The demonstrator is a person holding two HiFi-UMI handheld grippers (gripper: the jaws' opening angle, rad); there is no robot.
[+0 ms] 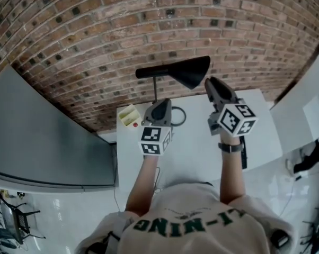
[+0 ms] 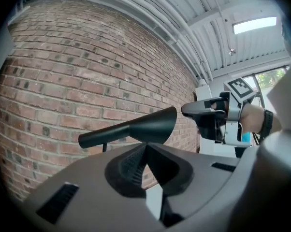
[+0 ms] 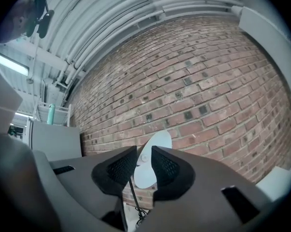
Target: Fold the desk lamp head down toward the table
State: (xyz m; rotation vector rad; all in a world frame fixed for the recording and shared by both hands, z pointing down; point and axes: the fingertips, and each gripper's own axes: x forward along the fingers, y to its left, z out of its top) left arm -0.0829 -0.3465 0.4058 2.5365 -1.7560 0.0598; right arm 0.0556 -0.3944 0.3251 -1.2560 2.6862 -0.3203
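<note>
Lamp head (image 1: 183, 70) sits roughly level on top of a thin upright stem (image 1: 155, 89), at 12 o'clock on the white table (image 1: 202, 147), close to the brick wall (image 1: 96, 36). Wide mouth faces 3 o'clock. Not folded yet.

Right gripper (image 1: 210, 83) is at 1 o'clock, tip just beside the shade mouth. In its own view the jaws are slightly apart. The pale inside of the shade shows through the gap, beyond the pads and not pressed by them. Likely lined up this way to take the rim or bear down on it.

Left gripper (image 1: 164, 103) is low at 11 o'clock, near the foot of the stem, jaws together on nothing. My guess is that it is placed to steady the base so the lamp doesn't tip when the head goes down.

Small yellow item (image 1: 129, 115) lies at 10 o'clock, clear of the work.
</note>
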